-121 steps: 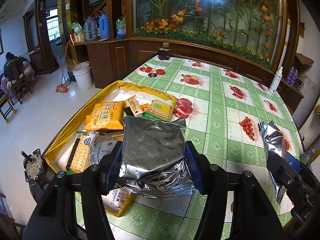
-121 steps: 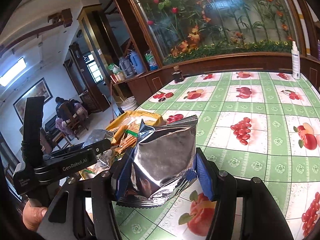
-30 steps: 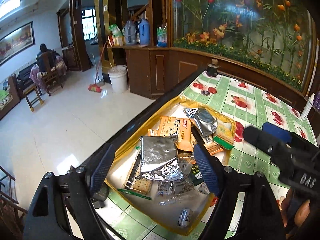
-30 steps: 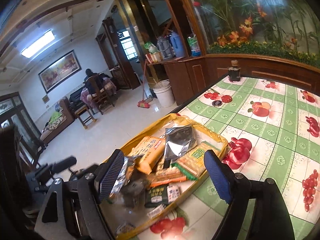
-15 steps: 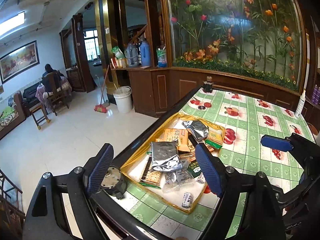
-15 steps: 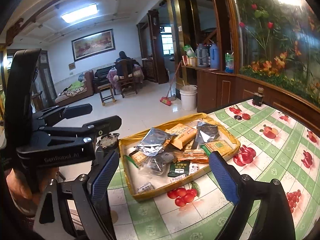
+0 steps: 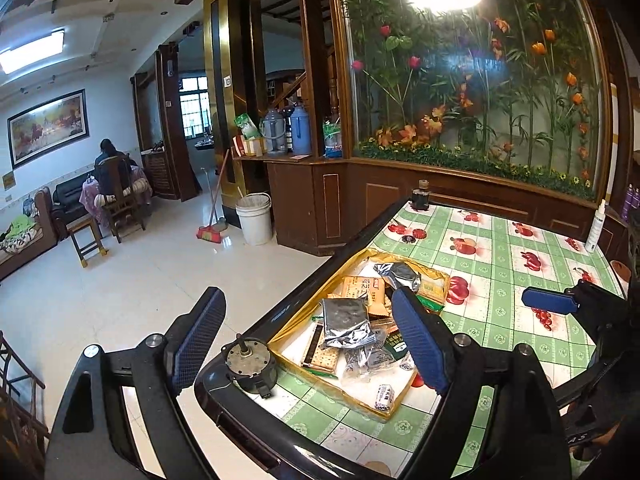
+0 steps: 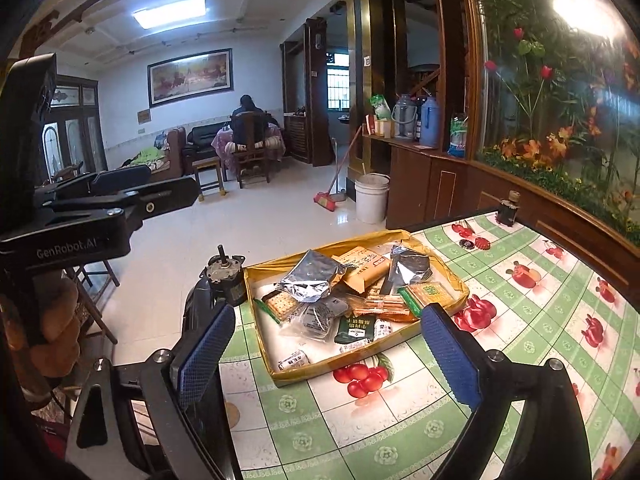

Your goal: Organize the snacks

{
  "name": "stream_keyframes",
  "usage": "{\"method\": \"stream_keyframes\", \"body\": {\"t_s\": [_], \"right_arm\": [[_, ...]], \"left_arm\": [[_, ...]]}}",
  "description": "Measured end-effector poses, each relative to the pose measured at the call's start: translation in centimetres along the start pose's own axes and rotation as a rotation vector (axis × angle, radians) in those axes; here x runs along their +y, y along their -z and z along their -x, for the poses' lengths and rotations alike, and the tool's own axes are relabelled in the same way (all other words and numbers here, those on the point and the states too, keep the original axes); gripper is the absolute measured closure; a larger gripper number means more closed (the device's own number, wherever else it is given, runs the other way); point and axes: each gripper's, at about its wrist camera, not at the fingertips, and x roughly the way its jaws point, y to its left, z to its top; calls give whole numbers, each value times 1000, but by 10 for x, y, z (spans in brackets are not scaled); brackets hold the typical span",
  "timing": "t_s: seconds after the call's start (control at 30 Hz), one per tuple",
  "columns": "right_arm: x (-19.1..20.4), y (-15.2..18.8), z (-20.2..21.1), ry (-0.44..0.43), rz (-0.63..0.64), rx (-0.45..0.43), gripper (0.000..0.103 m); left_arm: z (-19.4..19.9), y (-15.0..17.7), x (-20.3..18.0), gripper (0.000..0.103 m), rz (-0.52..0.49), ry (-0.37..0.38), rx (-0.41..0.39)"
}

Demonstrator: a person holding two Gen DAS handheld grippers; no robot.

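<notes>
A yellow tray (image 7: 347, 397) (image 8: 360, 365) full of snack packets sits near the table's left corner. Two silver foil packets (image 7: 346, 322) (image 8: 310, 276) lie on top of the pile, beside an orange packet (image 7: 364, 288) (image 8: 366, 266). My left gripper (image 7: 308, 344) hangs open, back from the tray, with nothing between its fingers. My right gripper (image 8: 326, 354) is open and empty too, above the tablecloth in front of the tray. One blue pad (image 7: 548, 300) of the right gripper shows in the left wrist view.
A small metal motor (image 7: 248, 360) (image 8: 224, 272) stands on the table's black corner by the tray. A dark bottle (image 7: 420, 196) and a white spray bottle (image 7: 596, 228) stand at the far edges. On the floor are a bucket (image 8: 372, 198) and a broom; a person sits far back.
Both grippers have drawn back and upward from the tray, so it looks smaller. The right gripper has rolled. The silver packets held four seconds ago now lie in the tray.
</notes>
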Motion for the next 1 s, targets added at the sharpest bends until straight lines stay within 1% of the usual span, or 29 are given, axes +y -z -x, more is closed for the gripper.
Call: {"method": "stream_keyframes", "body": {"t_s": [0.37, 0.73, 1.0], "right_arm": [[14, -3, -4, -9, 63, 30, 8], [24, -6, -14, -27, 111, 51, 8], [21, -7, -31, -83, 139, 75, 7]], "left_arm": [[9, 2, 14, 17, 27, -9, -16], [14, 6, 23, 17, 30, 5, -22], [10, 9, 34, 17, 42, 12, 4]]}}
